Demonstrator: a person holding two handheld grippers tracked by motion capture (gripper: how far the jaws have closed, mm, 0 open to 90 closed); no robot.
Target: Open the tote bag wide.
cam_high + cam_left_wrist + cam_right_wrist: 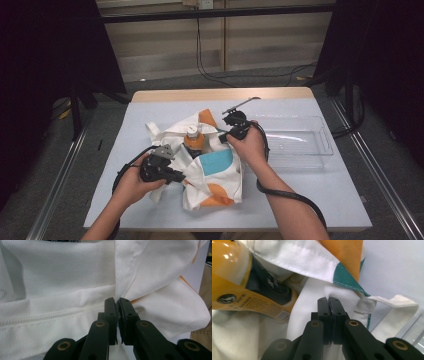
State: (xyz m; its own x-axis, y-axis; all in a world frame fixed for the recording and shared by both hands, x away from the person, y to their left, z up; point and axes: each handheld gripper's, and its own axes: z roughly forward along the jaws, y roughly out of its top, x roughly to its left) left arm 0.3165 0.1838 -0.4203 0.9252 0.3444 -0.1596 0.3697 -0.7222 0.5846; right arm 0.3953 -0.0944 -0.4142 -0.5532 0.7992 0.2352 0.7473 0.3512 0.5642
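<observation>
A white cloth bag (215, 172) with orange and teal patches lies crumpled in the middle of the table. An orange drink bottle (194, 139) with a white cap stands in its open mouth. My left gripper (180, 177) is at the bag's left side, shut on a fold of white fabric (62, 277) pinched between the jaws (117, 301). At the bag's far right rim, my right gripper (223, 136) is shut on the white cloth (312, 295), its tips (328, 300) close beside the bottle (234, 285) and its dark label.
A clear plastic tray (300, 145) sits on the pale blue table (320, 200) just right of the bag, and its corner (414, 332) is near the bag's handle strap (397, 302). Black cables trail from both grippers along the forearms.
</observation>
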